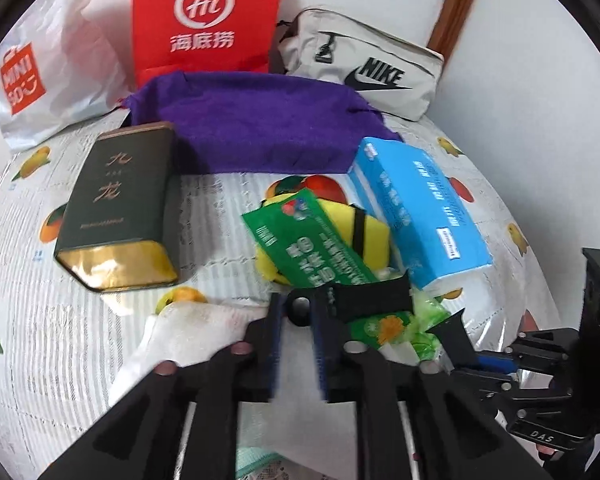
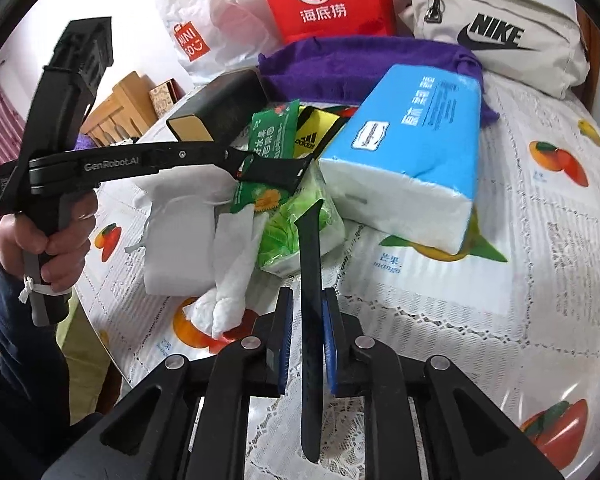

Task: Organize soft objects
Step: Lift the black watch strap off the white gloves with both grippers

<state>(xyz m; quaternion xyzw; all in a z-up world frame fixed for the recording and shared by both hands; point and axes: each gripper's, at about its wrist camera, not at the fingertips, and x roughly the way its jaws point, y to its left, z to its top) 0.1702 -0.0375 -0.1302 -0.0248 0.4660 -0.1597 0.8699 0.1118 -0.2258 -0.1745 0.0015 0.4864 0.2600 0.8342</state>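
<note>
My right gripper [image 2: 305, 336] clamps one end of the black strap [image 2: 311, 280], its long axis running up-frame. My left gripper [image 1: 296, 340] stands narrow around the strap's other end at lower centre; whether those pads grip it, I cannot tell.

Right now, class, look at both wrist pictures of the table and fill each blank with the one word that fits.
1. The right claw is shut on a black ___.
2. The tissue pack has a ___ wrapper.
3. The pouch at the back bears the word ___.
4. The red bag stands behind a ___ towel.

Missing words: strap; blue; NIKE; purple.
</note>
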